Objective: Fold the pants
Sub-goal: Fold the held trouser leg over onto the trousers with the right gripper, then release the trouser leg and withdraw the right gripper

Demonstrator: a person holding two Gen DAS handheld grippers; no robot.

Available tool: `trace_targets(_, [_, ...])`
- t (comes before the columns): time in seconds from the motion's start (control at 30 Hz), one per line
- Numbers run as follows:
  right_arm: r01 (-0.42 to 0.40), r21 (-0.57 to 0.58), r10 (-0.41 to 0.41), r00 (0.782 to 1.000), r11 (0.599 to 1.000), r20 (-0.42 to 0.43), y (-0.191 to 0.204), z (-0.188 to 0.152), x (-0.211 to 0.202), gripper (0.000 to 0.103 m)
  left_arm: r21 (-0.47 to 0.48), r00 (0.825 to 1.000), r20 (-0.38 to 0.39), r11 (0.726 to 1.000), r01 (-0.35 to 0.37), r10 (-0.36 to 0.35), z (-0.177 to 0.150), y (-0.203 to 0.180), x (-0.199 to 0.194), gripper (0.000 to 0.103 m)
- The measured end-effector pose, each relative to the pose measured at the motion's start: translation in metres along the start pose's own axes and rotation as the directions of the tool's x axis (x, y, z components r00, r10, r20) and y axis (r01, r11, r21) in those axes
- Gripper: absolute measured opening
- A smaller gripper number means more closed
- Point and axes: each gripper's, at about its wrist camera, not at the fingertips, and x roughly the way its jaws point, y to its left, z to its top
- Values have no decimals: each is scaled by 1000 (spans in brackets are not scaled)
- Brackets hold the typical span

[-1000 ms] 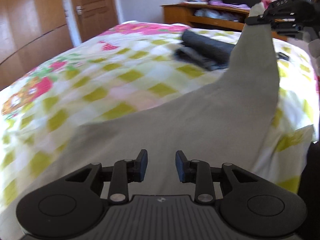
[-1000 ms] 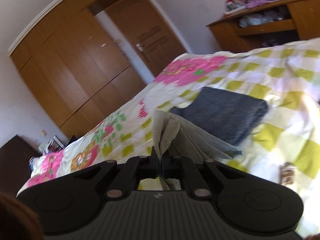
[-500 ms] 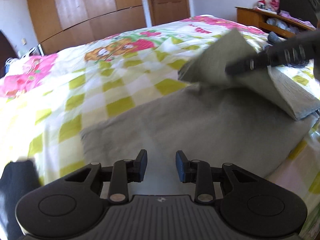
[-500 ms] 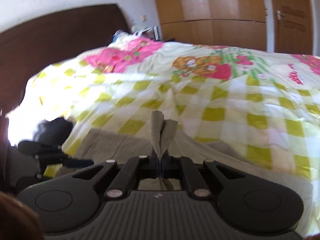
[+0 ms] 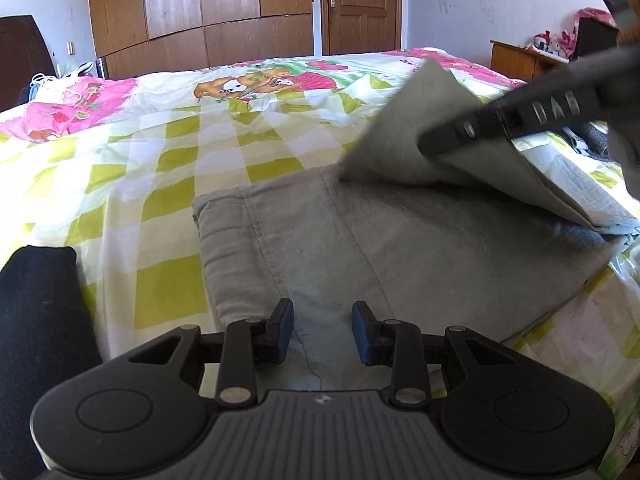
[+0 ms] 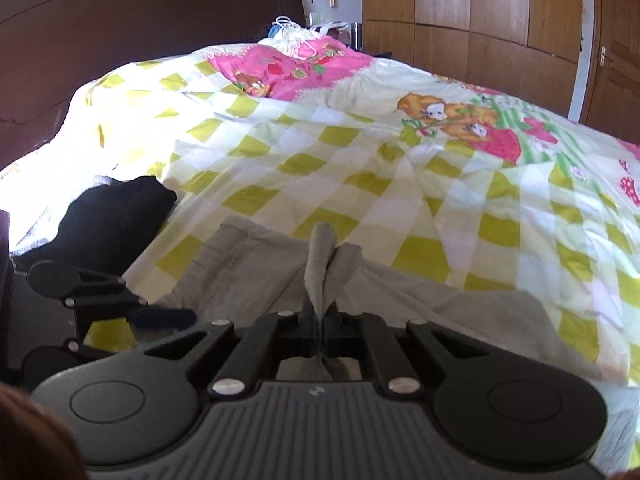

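Grey pants (image 5: 400, 248) lie flat on the chequered bedspread (image 5: 168, 168), waistband towards the left. My left gripper (image 5: 323, 332) hovers open just over their near edge, with cloth below the pads and nothing pinched. My right gripper (image 6: 322, 328) is shut on the leg ends (image 6: 328, 268), which stick up between its fingers. In the left wrist view the right gripper (image 5: 444, 142) comes in from the upper right, holding the leg ends (image 5: 400, 140) doubled back above the lower half. The left gripper (image 6: 120, 304) shows at the left of the right wrist view.
A black folded garment (image 5: 36, 312) (image 6: 112, 216) lies near the bed's edge beside the waistband. A dark headboard (image 6: 120, 40) is at one end, with a wooden wardrobe (image 5: 200, 20) and door (image 5: 360, 4) beyond the bed. A wooden shelf unit (image 5: 520, 60) stands at the right.
My right gripper has swept the leg ends across the bed and over the rest of the pants, towards the waistband. Both views have swung round to the wardrobe and headboard. The left gripper stayed open.
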Motion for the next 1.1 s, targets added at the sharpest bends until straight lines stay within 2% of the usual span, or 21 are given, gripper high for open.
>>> trace_targets(0.17, [-16, -91, 23, 997, 996, 76, 29, 24, 9, 4, -8, 1000, 8, 1000, 19, -19, -6, 2, -4, 45])
trace_targets(0.23, [-47, -128, 56, 996, 991, 63, 44, 25, 18, 4, -17, 1000, 10, 1000, 23, -23, -8, 4, -6, 45])
trace_targets(0.37, [-116, -236, 116, 993, 965, -14, 75, 8, 41, 4, -30, 1000, 8, 999, 23, -23, -12, 6, -9, 45])
trace_targets(0.43, [-152, -241, 138, 988, 959, -71, 80, -1, 53, 4, -36, 1000, 7, 999, 27, -27, -15, 7, -11, 45])
trace_targets(0.5, [-167, -234, 149, 984, 958, -92, 82, -7, 59, 4, -37, 1000, 7, 999, 27, -27, -17, 8, -12, 45])
trace_targets(0.6, [-156, -219, 146, 987, 963, -64, 82, -5, 55, 4, -46, 999, 5, 998, 32, -31, -19, 9, -10, 45])
trace_targets(0.67, [-142, -238, 140, 990, 961, -25, 82, 1, 46, 4, -57, 999, -2, 998, 37, -37, -19, 10, -6, 45])
trace_targets(0.77, [-151, -274, 152, 988, 950, -20, 85, 7, 41, 4, -64, 999, -1, 997, 41, -41, -20, 11, -4, 45])
trace_targets(0.97, [-215, -314, 187, 975, 925, -116, 97, -9, 61, 5, -67, 999, -3, 997, 38, -38, -25, 13, -15, 45])
trace_targets(1.1, [-301, -269, 254, 947, 915, -195, 94, -16, 68, 11, -55, 1000, -10, 998, 24, -25, -28, 11, -28, 45])
